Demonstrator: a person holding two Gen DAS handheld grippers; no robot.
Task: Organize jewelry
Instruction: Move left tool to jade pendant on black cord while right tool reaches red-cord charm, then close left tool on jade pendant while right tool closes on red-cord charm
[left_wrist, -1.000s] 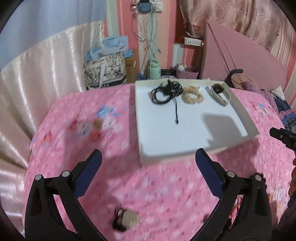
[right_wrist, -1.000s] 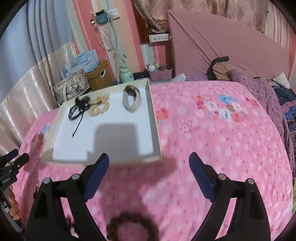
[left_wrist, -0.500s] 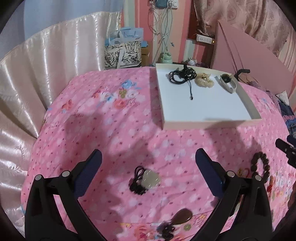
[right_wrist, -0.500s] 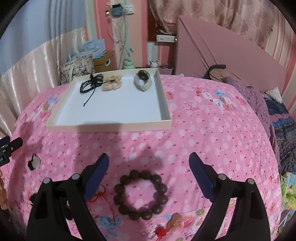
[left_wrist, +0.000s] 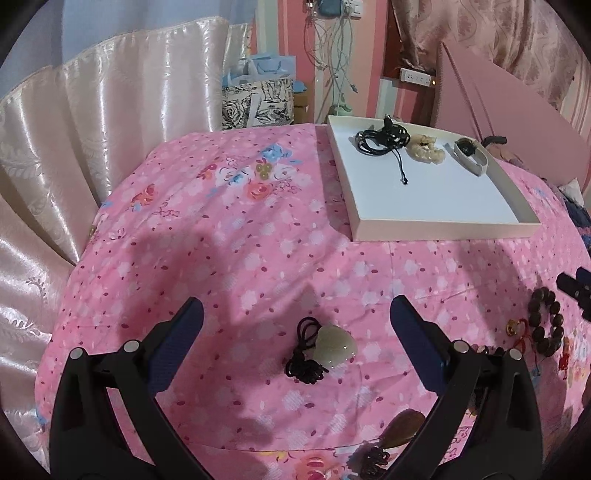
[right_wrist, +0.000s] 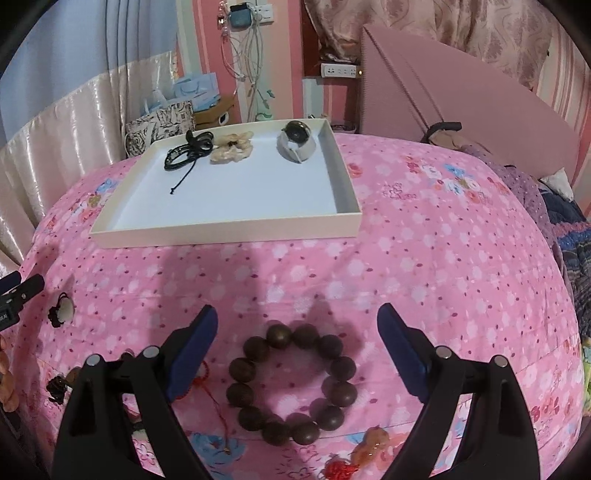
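Left wrist: left gripper (left_wrist: 295, 325) wide open w/ jade pendant (left_wrist: 332, 345) between its tips, ungrabbed; tray (left_wrist: 443, 225) holds three pcs. Right wrist: right gripper (right_wrist: 297, 332) open over bead bracelet (right_wrist: 291, 384) — several pcs left on bedspread (right_wrist: 424, 258).

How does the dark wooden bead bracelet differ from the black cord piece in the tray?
The dark wooden bead bracelet lies on the pink bedspread; the black cord piece sits inside the white tray. The bracelet is a neat open ring of round beads; the cord is thin, bundled loops with one loose tail. Both are dark.
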